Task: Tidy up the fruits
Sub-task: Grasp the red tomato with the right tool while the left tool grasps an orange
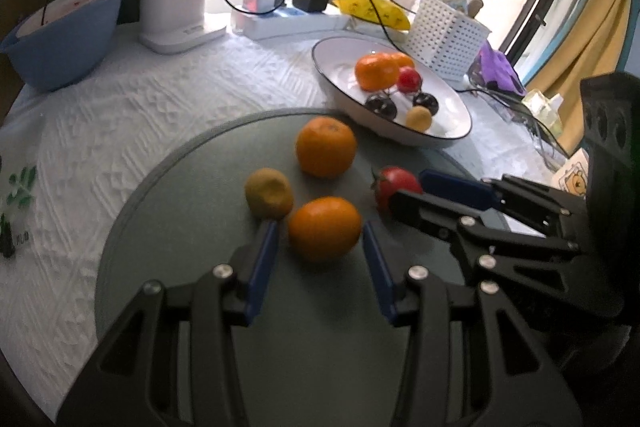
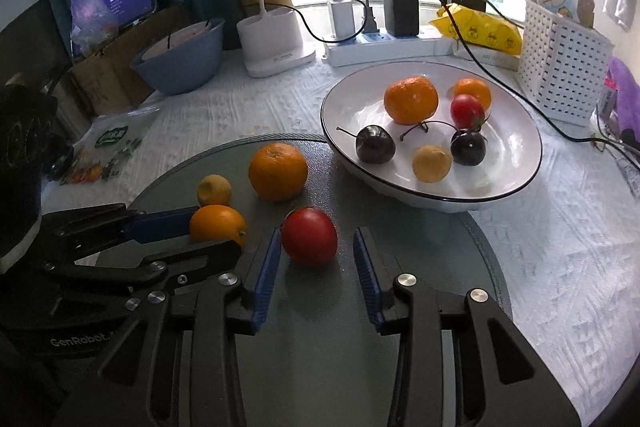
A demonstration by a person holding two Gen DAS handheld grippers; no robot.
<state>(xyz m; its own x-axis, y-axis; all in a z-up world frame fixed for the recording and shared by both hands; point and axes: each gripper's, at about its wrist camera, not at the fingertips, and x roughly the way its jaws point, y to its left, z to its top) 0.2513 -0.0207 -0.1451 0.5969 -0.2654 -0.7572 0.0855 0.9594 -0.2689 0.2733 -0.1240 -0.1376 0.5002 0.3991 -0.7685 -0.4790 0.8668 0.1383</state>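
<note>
The left tool (image 1: pixel 320 239) is closest in the left wrist view, coming up from 6 o'clock with its two blue pads partly apart. A small orange (image 1: pixel 325 228) sits between the pads, but there is a gap on each side, so the tool is around it and not squeezing it yet. It looks lined up this way so it can close and pick the orange up. At 9 o'clock from that orange, just beside it, is a little yellow fruit (image 1: pixel 269 193), and at 12 o'clock is a bigger orange (image 1: pixel 325 146). They all rest on a round grey mat (image 1: pixel 168 227) on the surface. Toward 1 o'clock is the white plate (image 1: pixel 452 99), already holding some fruit, so I think the loose fruits are meant to go there. In the right wrist view, the right tool (image 2: pixel 317 247) is closest, also coming up from 6 o'clock. Its pads are a little apart, with a red tomato (image 2: pixel 309 236) between them. The left pad is right at the tomato's side and the other pad stands off, so the tomato is not held. It still sits on the mat. The left tool reaches in from 9 o'clock, beside its small orange. The plate lies toward 1 o'clock, with two oranges, a red fruit, two dark cherries (image 2: pixel 420 145) and a yellow fruit in it. Both tools look ready to grab one fruit each.
</note>
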